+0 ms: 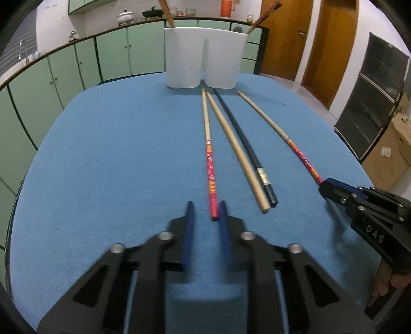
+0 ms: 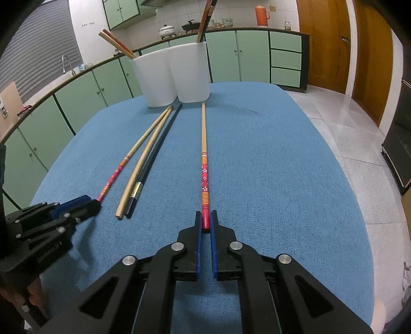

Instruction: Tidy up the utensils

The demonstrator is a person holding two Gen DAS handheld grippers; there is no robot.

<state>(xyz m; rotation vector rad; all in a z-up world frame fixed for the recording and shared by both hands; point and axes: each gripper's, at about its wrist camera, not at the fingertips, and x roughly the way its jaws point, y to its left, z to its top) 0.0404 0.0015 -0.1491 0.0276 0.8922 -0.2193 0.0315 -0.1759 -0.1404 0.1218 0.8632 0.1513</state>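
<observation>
Four chopsticks lie lengthwise on the blue tablecloth (image 1: 115, 154) in front of a white two-compartment holder (image 1: 183, 59) that has chopsticks (image 1: 167, 12) standing in it. My left gripper (image 1: 206, 206) is at the near end of a red-patterned chopstick (image 1: 210, 167). That end sits between the blurred fingers against the right one, and in the right wrist view this gripper (image 2: 93, 201) looks shut on it. My right gripper (image 2: 205, 215) is shut on the near end of the other red-patterned chopstick (image 2: 204, 179). Between the two lie a plain wooden chopstick (image 1: 239, 151) and a black chopstick (image 1: 262, 176).
Green cabinets (image 2: 226, 59) with a counter run behind the table. To the right are wooden doors (image 1: 331, 46), a dark glass-fronted cabinet (image 1: 372, 102) and a cardboard box (image 1: 390, 159) on the tiled floor. The table's right edge (image 2: 359, 205) drops off beside my right gripper.
</observation>
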